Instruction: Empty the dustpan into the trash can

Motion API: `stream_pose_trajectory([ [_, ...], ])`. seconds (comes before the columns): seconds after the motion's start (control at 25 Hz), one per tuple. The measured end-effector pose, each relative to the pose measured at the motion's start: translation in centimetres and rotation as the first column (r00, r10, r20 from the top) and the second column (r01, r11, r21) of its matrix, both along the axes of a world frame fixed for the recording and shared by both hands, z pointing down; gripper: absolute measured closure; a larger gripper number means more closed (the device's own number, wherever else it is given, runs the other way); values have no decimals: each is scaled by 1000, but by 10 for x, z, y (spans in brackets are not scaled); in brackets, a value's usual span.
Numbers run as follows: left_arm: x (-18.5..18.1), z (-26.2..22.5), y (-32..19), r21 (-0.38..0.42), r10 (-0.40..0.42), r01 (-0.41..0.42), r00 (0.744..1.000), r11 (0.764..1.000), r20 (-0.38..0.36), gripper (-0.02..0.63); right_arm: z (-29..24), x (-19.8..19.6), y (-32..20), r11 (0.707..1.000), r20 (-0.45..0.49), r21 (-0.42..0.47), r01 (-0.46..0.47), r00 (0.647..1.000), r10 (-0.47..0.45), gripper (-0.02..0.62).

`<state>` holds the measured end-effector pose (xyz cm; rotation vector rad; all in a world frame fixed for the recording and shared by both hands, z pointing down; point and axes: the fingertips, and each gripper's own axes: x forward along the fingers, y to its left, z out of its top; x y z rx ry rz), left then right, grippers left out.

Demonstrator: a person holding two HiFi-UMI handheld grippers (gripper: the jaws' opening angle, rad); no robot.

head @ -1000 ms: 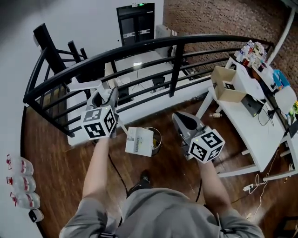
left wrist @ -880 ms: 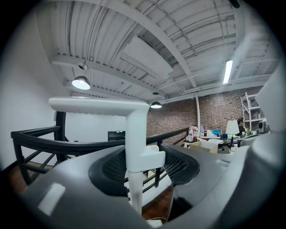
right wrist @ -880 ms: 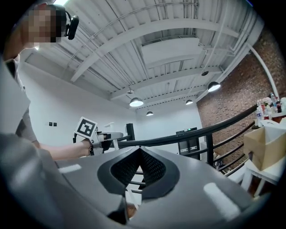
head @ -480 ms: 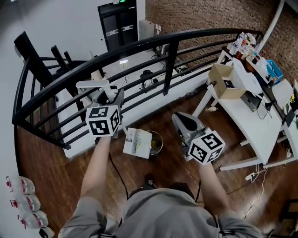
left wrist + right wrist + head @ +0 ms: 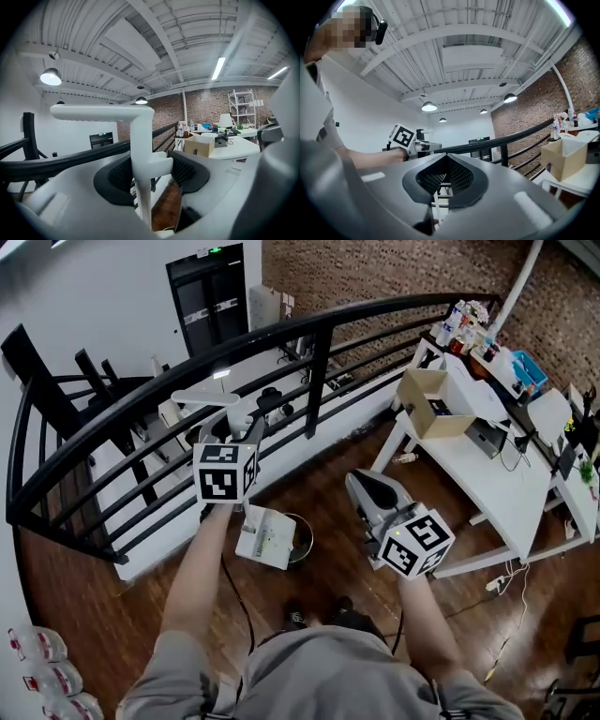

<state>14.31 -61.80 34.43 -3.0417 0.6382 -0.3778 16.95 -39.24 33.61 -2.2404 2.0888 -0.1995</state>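
While you hold the left gripper (image 5: 151, 171) up near the black railing (image 5: 309, 320), its jaws stand partly apart and clamp the handle (image 5: 140, 150) of the dustpan (image 5: 263, 536). One dark ribbed pad sits on each side of the upright white post.

The dustpan is white plastic all over. In the left gripper view the handle is a slim post with a thicker block where the pads grip it. At the top it bends into a flat bar that runs off to the left.

From your head view, the scoop hangs below the left gripper as a flat white rectangle, tilted, with a label of fine print on the face turned up toward you. It covers the left part of the trash can (image 5: 303, 540), a round can with a shiny rim standing on the dark wood floor (image 5: 112, 606) between your forearms. Whether the scoop touches the rim cannot be told from above.

Your right gripper (image 5: 447, 174) has its jaws closed together, the pads meeting at the tip with nothing between them. You hold it to the right of the can, apart from the dustpan.

Further right stands a white table (image 5: 487, 479) with an open cardboard box (image 5: 427, 409) on it.
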Motion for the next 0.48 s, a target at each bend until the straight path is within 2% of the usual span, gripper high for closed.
stream_pose_trajectory([
  [0.16, 51, 2, 19, 30, 44, -46, 998, 998, 46, 383, 5, 21, 22, 998, 2, -12, -56, 998, 56, 595],
  [0.48, 164, 13, 80, 101, 136, -150, 982, 984, 133, 383, 5, 96, 77, 989, 29, 23, -148, 989, 147, 595],
])
